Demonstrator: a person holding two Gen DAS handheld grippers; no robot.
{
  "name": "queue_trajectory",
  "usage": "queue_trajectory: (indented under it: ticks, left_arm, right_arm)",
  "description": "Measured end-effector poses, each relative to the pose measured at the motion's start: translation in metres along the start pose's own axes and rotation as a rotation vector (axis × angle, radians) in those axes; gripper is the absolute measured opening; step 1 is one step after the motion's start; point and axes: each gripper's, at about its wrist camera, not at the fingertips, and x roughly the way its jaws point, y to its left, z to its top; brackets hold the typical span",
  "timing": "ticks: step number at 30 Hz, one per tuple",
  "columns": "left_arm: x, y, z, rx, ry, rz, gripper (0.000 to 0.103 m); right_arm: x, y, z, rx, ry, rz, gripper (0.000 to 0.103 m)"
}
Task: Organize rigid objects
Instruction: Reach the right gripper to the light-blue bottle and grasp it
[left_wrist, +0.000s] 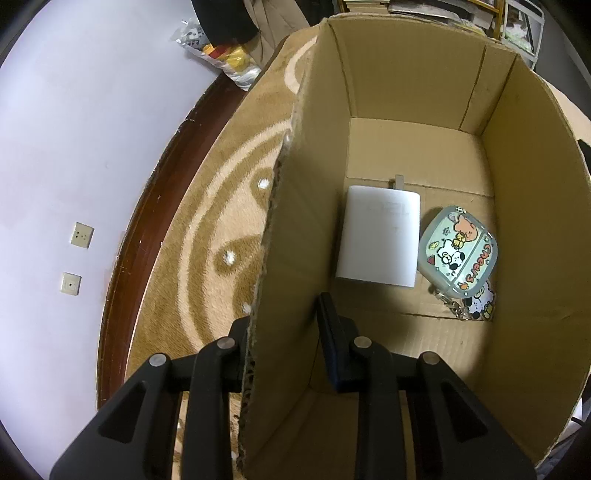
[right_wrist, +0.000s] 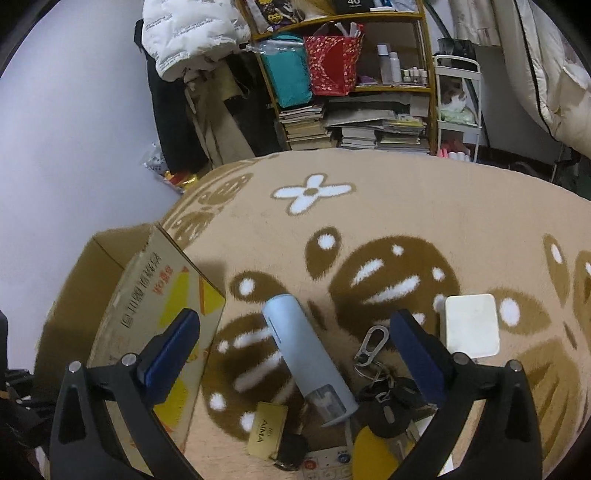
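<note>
Two objects lie inside the brown cardboard box (left_wrist: 424, 92), whose left wall the left gripper (left_wrist: 282, 325) clamps. Right gripper (right_wrist: 295, 332) fingers spread wide above the pale-blue cylinder (right_wrist: 308, 350) on the tan carpet (right_wrist: 424, 206).

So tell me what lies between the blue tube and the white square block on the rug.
In the right wrist view, a key bunch with carabiner lies between the blue tube and white block.

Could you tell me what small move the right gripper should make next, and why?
Probably lower the right gripper and close on the blue-grey cylinder: its jaws are open and straddle it, while the left gripper is clamped on the cardboard box wall.
</note>
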Motion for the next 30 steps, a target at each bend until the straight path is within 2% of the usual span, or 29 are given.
queue_trajectory:
  ticks: [1, 3, 9, 11, 15, 17, 23, 26, 30]
  left_arm:
    - [0.001, 0.0, 0.001, -0.001, 0.001, 0.0, 0.026]
    - [0.001, 0.0, 0.002, 0.0, 0.001, 0.0, 0.026]
    - [0.002, -0.001, 0.002, 0.003, 0.001, 0.004, 0.026]
    - [0.002, -0.002, 0.001, 0.004, 0.001, 0.005, 0.026]
    - [0.002, -0.002, 0.002, 0.004, 0.001, 0.005, 0.026]
    - [0.002, -0.003, 0.001, 0.006, 0.0, 0.006, 0.026]
    - [0.004, -0.007, 0.0, 0.017, 0.009, 0.012, 0.026]
    - [0.004, -0.007, 0.001, 0.016, 0.009, 0.012, 0.026]
    - [0.004, -0.007, 0.001, 0.016, 0.009, 0.012, 0.026]
  right_arm:
    - [0.002, 0.001, -0.003, -0.013, -0.004, -0.002, 0.103]
    - [0.005, 0.003, -0.004, -0.038, 0.003, -0.005, 0.092]
    - [0.021, 0.008, -0.012, -0.069, 0.06, 0.015, 0.068]
    - [0.027, 0.01, -0.015, -0.096, 0.083, 0.008, 0.065]
    - [0.037, 0.009, -0.022, -0.111, 0.135, -0.015, 0.051]
    - [0.038, 0.007, -0.026, -0.116, 0.139, -0.039, 0.047]
    - [0.045, -0.001, -0.031, -0.078, 0.203, -0.058, 0.047]
    - [0.046, -0.002, -0.033, -0.081, 0.197, -0.064, 0.047]
    - [0.044, 0.0, -0.033, -0.103, 0.184, -0.082, 0.04]
